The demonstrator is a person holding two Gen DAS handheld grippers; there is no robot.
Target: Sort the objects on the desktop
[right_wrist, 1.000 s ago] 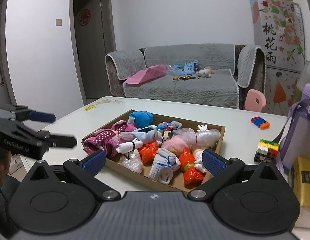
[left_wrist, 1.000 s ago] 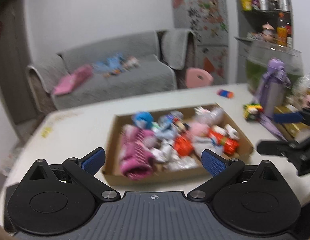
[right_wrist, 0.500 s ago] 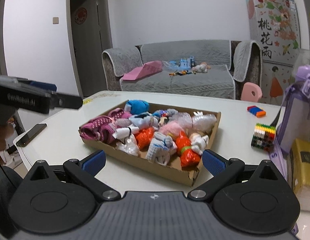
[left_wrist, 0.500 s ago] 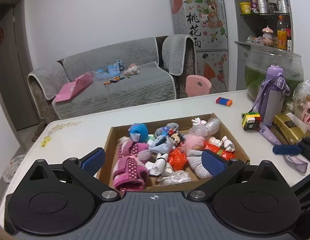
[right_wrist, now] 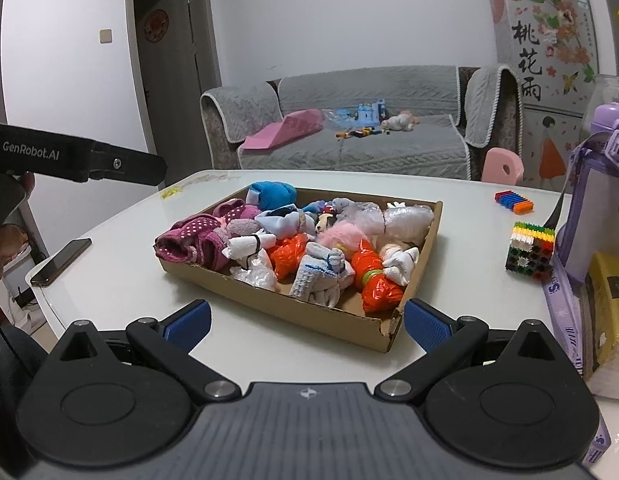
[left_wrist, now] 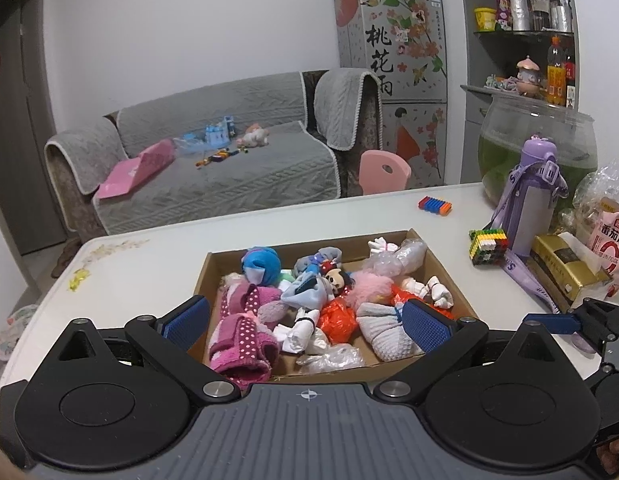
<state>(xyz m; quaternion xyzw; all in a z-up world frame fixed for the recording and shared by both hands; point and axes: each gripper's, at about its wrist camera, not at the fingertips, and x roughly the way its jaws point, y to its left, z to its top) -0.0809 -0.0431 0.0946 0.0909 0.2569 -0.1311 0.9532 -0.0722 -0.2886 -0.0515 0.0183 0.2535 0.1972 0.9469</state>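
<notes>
A shallow cardboard tray (left_wrist: pixel 203 276) (right_wrist: pixel 277 302) sits mid-table, packed with several soft toys, socks and wrapped bundles: pink dotted socks (left_wrist: pixel 241 344) (right_wrist: pixel 189 236), a blue plush (left_wrist: pixel 261 266) (right_wrist: pixel 273 194), orange bundles (left_wrist: pixel 339 320) (right_wrist: pixel 375 284), a mouse doll (left_wrist: pixel 337 278). My left gripper (left_wrist: pixel 307 324) hovers open above the tray's near edge, holding nothing. My right gripper (right_wrist: pixel 307 322) is open and empty just short of the tray's near right corner. Each gripper shows at the edge of the other's view.
A multicoloured block cube (left_wrist: pixel 487 246) (right_wrist: pixel 529 250), a purple bottle (left_wrist: pixel 531 204) (right_wrist: pixel 601 200), a gold box (left_wrist: pixel 569 272), snack bags and a fish bowl (left_wrist: pixel 537 140) crowd the right side. Coloured blocks (left_wrist: pixel 434 205) (right_wrist: pixel 513 202) lie far right. A phone (right_wrist: pixel 61 262) rests at the left table edge.
Both wrist views have steadied and drawn back slightly over the tray. The left gripper has swung left, so the tray sits more centred. Both stay open.
</notes>
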